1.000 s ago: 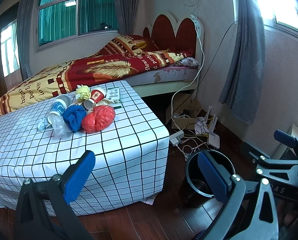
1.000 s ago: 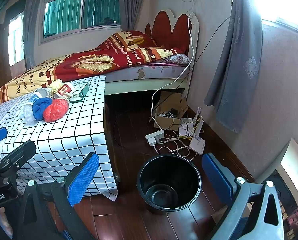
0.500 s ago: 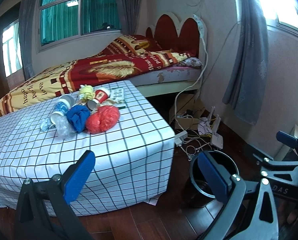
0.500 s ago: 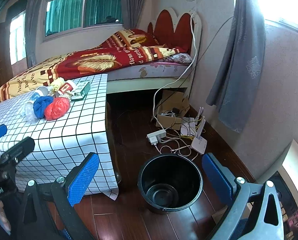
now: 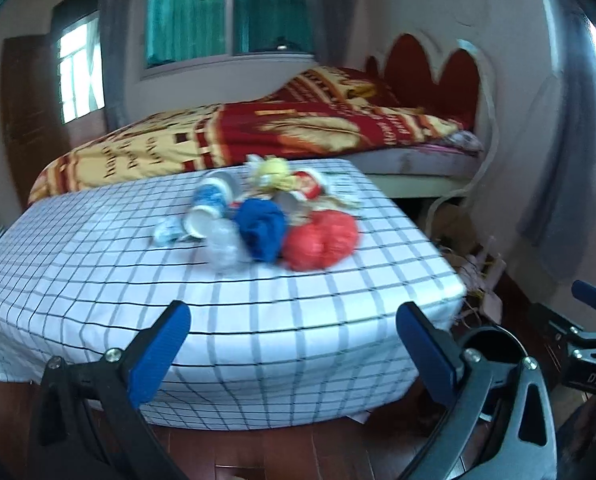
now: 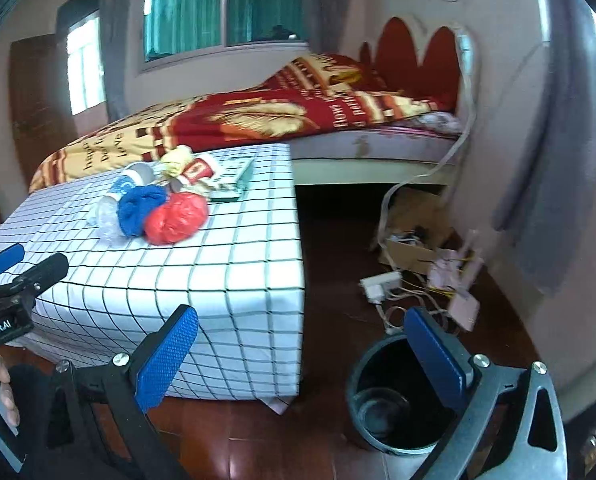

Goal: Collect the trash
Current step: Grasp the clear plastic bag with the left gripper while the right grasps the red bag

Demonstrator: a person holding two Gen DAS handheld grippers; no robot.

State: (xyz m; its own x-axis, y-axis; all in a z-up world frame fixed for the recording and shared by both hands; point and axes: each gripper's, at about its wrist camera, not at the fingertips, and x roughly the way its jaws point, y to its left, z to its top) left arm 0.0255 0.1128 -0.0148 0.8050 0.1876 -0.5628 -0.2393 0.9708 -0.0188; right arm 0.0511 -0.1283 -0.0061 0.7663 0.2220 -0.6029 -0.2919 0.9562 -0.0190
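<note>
Checked-cloth surface (image 5: 98, 280) standing in front of a bed (image 5: 226, 136), carrying a heap of trash at its far middle: red plastic bag (image 5: 322, 240) touching a blue bag (image 5: 262, 228), clear crumpled plastic (image 5: 224, 246) just left, paper cups (image 6: 196, 170) and a yellow wad (image 5: 272, 170) behind. Black trash bin (image 6: 382, 404) sitting on the wooden floor, near right of the surface. Left gripper (image 5: 294, 348) hovering at the near edge, fingers spread wide, holding nothing. Right gripper (image 6: 302, 356) hanging lower right, fingers wide, gripping nothing.
</note>
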